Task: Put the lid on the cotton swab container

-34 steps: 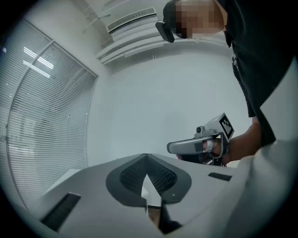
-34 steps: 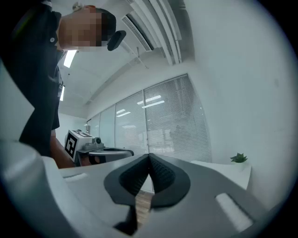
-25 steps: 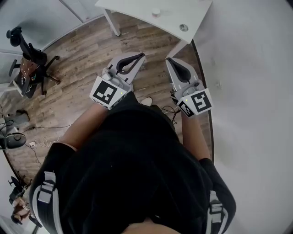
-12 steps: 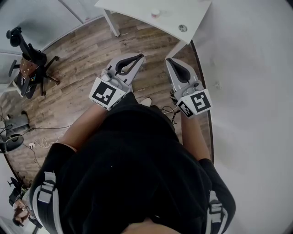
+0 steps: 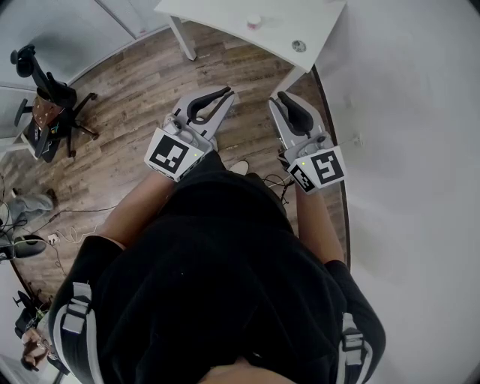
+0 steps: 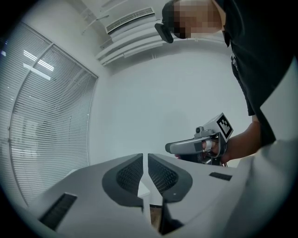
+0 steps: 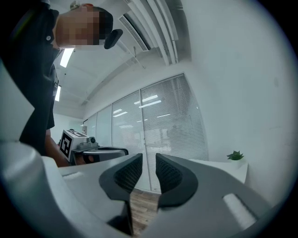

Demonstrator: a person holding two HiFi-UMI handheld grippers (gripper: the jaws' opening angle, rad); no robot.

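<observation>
I am holding the left gripper [image 5: 227, 94] with its jaws pinched almost together on nothing, while the right gripper [image 5: 279, 97] is parting its jaws, with nothing between them either. Both are hovering in front of me over the wood-plank floor [image 5: 135, 90], pointing ahead. The small round white tub [image 5: 256, 20] and what I am taking for its flat round grey lid [image 5: 299, 46] are sitting apart on the white table [image 5: 217, 16], well ahead. The lid is lying nearer the right gripper.
</observation>
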